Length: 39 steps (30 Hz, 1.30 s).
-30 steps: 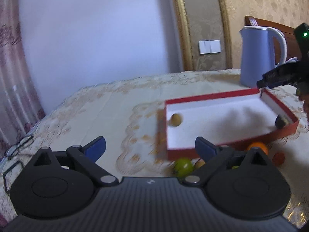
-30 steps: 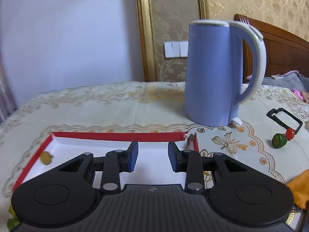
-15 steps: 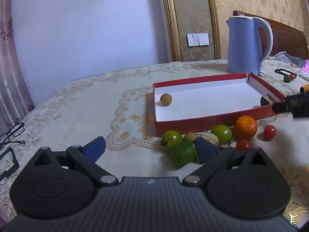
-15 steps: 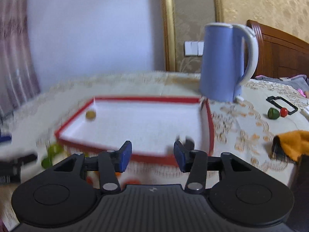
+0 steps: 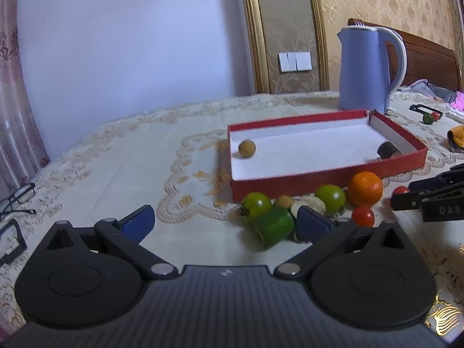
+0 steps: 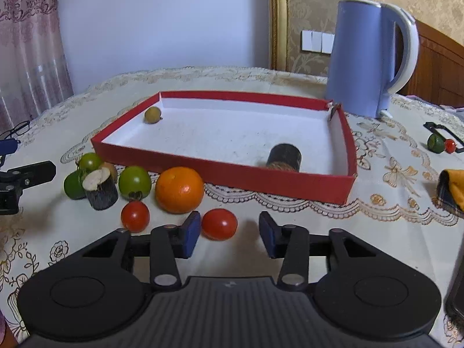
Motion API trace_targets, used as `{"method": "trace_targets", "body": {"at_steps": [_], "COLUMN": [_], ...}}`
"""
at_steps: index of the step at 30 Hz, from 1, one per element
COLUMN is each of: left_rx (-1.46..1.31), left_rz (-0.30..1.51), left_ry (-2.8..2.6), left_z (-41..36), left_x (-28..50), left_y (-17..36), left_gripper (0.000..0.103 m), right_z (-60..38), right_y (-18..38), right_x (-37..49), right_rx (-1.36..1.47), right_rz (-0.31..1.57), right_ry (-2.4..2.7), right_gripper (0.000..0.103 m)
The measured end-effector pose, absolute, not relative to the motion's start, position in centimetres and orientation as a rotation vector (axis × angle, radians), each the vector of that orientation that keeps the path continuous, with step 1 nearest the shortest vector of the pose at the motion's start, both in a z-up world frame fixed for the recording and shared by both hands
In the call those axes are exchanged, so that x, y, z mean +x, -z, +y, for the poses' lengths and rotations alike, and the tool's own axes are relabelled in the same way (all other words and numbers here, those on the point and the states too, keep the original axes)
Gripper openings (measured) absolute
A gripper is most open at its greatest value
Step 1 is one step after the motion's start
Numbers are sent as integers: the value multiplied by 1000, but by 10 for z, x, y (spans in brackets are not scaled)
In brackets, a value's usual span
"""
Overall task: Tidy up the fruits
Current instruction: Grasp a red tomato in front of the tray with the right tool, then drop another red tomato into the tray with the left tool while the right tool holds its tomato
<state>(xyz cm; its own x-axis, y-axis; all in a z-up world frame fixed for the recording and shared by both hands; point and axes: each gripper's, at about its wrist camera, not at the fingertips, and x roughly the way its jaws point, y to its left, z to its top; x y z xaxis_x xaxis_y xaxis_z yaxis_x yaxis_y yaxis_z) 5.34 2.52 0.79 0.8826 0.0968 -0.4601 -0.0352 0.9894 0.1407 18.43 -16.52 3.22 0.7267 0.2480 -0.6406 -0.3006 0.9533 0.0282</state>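
Observation:
A red tray (image 6: 220, 171) (image 5: 324, 177) with a white floor holds a small yellow-brown fruit (image 6: 152, 114) (image 5: 246, 148) and a dark cylinder (image 6: 284, 156). In front of it lie an orange (image 6: 179, 190) (image 5: 364, 188), green tomatoes (image 6: 134, 182) (image 5: 256, 204), red cherry tomatoes (image 6: 219, 224) (image 6: 135, 216), a green cylinder (image 5: 274, 226) and a dark cut piece (image 6: 100, 188). My right gripper (image 6: 229, 233) is open, low over the table, with a red tomato between its fingers. My left gripper (image 5: 224, 221) is open and empty, left of the fruit pile.
A blue kettle (image 6: 368, 58) stands behind the tray's right corner. A green fruit (image 6: 436, 142) with a small red one lies at the right by a black frame. An orange cloth (image 6: 455, 185) lies at the right edge. Glasses (image 5: 17, 197) lie far left.
My right gripper pulled back from over the tray, dropped to the table and opened wider around a red tomato. My left gripper drew back and now faces the fruit pile.

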Motion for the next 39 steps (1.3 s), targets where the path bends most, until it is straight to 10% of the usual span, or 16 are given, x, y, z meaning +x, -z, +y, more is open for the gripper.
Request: {"method": "trace_targets", "body": {"at_steps": [6, 22, 39], "left_rx": [94, 139, 85], "left_rz": [526, 595, 638], "left_ry": [-12, 200, 180], "left_z": [17, -75, -70], "left_x": [51, 71, 80], "left_y": [-4, 6, 11], "left_gripper": [101, 37, 22], "right_z": [-163, -210, -222], "right_y": [-29, -46, -43], "right_x": [183, 163, 158], "right_rx": [-87, -26, 20], "right_rz": [700, 617, 606], "right_ry": [-331, -233, -249], "right_gripper": [25, 25, 25]}}
